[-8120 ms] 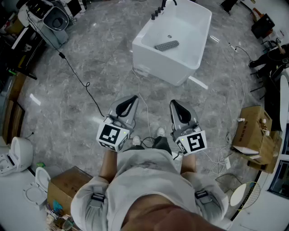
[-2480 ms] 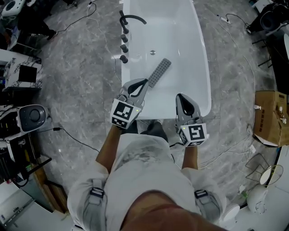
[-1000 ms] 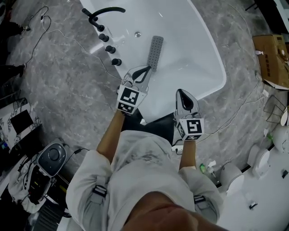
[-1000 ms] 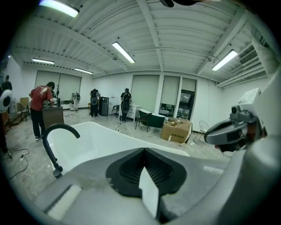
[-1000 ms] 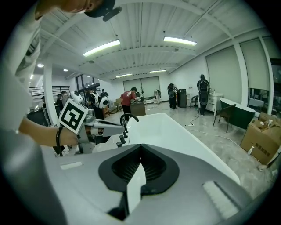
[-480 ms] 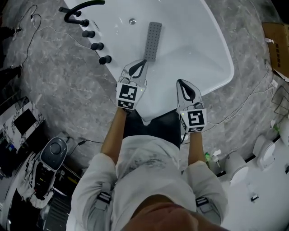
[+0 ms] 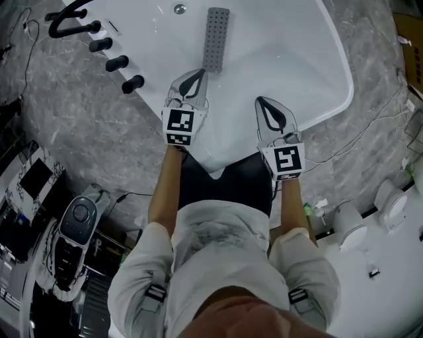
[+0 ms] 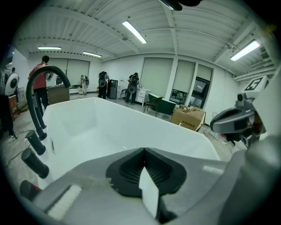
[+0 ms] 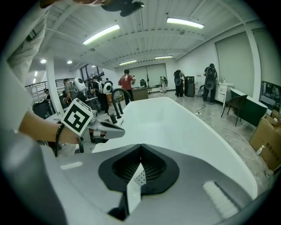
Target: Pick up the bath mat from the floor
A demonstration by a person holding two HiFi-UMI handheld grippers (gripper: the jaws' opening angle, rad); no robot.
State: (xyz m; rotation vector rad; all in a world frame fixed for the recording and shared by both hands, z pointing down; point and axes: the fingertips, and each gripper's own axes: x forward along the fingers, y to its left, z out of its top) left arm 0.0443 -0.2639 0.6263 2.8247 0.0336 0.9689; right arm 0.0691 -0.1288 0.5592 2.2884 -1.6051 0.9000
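The left gripper [image 7: 195, 72] and right gripper [image 7: 263, 101] are pressed together, empty; the bath mat [image 7: 215, 38] lies ungrasped in the bathtub [image 7: 310, 59].

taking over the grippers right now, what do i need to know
Left gripper: jaws together, empty, held over the near end of the bathtub, just short of the mat.
Right gripper: jaws together, empty, over the tub beside the left one.
Bath mat: a grey perforated strip lying flat on the tub's bottom, not on the room floor, close to the drain. Nothing touches it.
Done: the person stands at the tub's end with both grippers above it.
Left: open a gripper, reach down, probably grip the mat's near end, lift it out.
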